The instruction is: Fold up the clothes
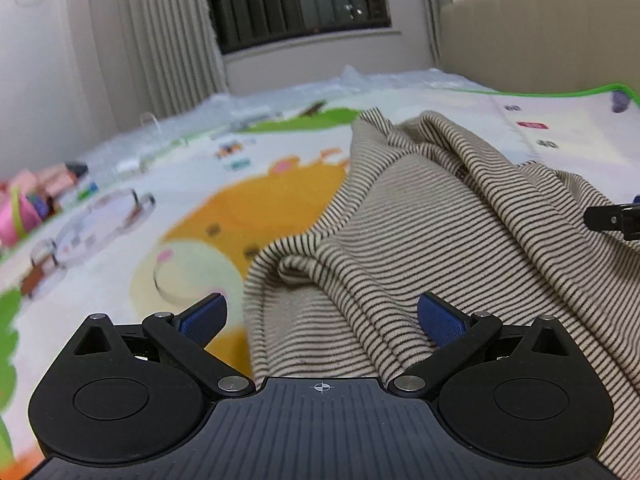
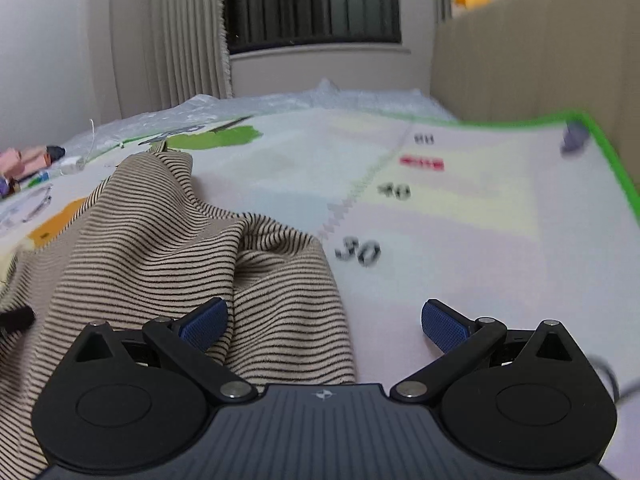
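surface: play mat [image 1: 192, 208] | on it: crumpled striped garment [image 1: 400, 216]; toys [image 1: 24, 208] at far-left edge

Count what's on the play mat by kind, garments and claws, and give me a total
Striped garments: 1, the beige striped top, lying crumpled.
Claws: 2, left claw and right claw, both open, holding nothing.
Play mats: 1, the cartoon-print play mat.
Total: 4

A dark window [image 1: 298, 2] with bars sits behind the colorful play mat [image 1: 192, 208]. Curtains [image 1: 168, 36] hang left of the window; a beige sofa [image 1: 540, 44] stands right.
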`<state>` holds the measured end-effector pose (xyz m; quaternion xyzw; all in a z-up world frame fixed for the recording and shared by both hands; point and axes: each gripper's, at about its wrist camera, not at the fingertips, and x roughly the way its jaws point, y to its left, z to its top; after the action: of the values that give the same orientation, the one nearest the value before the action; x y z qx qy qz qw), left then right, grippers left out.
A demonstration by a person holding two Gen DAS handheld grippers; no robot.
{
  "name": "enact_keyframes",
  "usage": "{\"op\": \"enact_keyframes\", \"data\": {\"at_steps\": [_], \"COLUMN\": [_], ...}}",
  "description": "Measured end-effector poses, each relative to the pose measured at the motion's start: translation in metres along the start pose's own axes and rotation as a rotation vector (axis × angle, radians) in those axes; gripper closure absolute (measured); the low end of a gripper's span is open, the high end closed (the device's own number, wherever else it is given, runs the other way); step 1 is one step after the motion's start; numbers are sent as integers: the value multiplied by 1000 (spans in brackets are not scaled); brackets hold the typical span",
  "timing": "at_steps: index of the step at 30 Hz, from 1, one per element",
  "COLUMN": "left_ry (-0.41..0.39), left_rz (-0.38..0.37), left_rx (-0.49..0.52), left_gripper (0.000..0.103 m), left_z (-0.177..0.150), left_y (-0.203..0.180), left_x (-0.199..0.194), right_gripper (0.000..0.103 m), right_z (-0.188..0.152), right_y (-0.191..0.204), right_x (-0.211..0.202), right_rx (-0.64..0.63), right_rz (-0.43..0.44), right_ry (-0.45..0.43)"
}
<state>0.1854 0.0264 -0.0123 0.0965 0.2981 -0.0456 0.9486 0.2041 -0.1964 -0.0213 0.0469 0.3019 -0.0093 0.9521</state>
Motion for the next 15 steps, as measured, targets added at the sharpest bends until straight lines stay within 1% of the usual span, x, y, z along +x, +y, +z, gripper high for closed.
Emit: {"op": "enact_keyframes", "data": {"at_steps": [2,4,6,7,10,12,13,15], "left_ry": [17,46,77,79,11,17,34,133], "left_rz": [-39,-103,-158,-189,-334,-449,-489,-484], "left_rx": [-15,-42,-86,-117,-232,-309,-339,-360], "left_gripper": [0,0,0,0,0,0,0,0], "left_z": [-12,-24,-30,-28,-16,-8,-7,-12], "left_y": [2,7,17,22,38,44,46,43], "left_x": [-15,-32,-48,-57,-85,-92,-92,-76], "right_gripper": [0,0,0,0,0,0,0,0], "right_z": [-12,-27,-42,-47,-55,-55,-56,-57], "right_y": [-3,-5,-8,-10,-15,-14,-13,-11], "right_x": [-16,-36,-55,-63,-72,-70,-70,-71], "right_rx": [8,4,-6,-9,-3,-1,-9,-20], "right_rz": [11,17,21,26,42,39,34,27], "right_ry": [18,26,24,19,7,5,0,-10]}}
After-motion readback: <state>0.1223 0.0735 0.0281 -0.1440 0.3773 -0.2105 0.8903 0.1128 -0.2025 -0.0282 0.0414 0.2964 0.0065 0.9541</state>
